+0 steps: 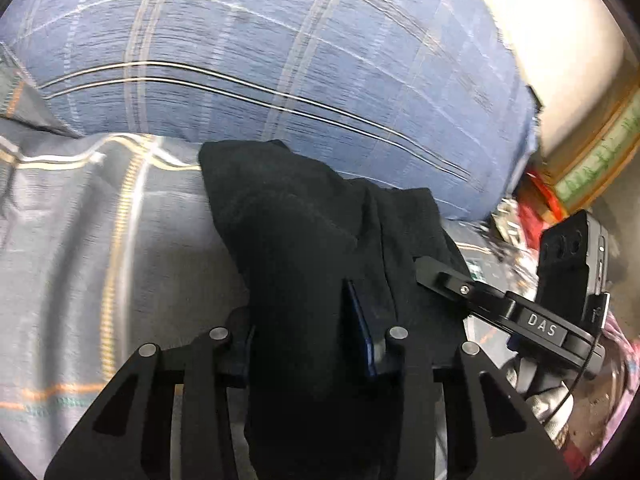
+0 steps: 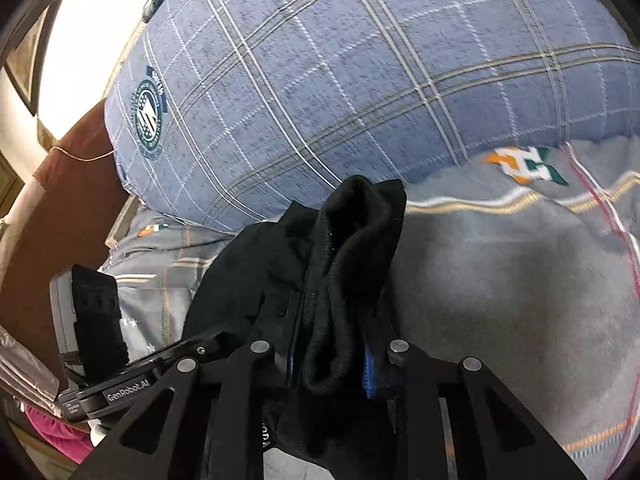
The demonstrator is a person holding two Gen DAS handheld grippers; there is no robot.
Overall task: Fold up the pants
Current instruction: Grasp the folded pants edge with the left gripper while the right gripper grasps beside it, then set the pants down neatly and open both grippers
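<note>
Right now both grippers are pinching bunched black cloth, the pants (image 1: 304, 240), above a bed. From the left wrist camera, the left gripper (image 1: 310, 344) is sitting at six o'clock with its two fingers closed in on a thick fold of the pants; a blue pad (image 1: 362, 336) is pressing against the fabric on one side, and the other pad is mostly hidden by the cloth. The fold is rising from between the fingers toward twelve o'clock and draping over toward three o'clock, where the right gripper (image 1: 440, 276) is reaching in, its tips buried in the same cloth.

From the right wrist camera, the right gripper is clamping a rolled, ribbed edge of the pants, which is standing up between its blue pads (image 2: 368, 376). The left gripper is showing at eight o'clock, its tips hidden by the cloth.

Behind the pants, at twelve o'clock in both views, a blue checked pillow (image 2: 360, 80) is lying on a grey striped bedsheet (image 2: 500, 280), which is spreading beneath the hanging cloth.
</note>
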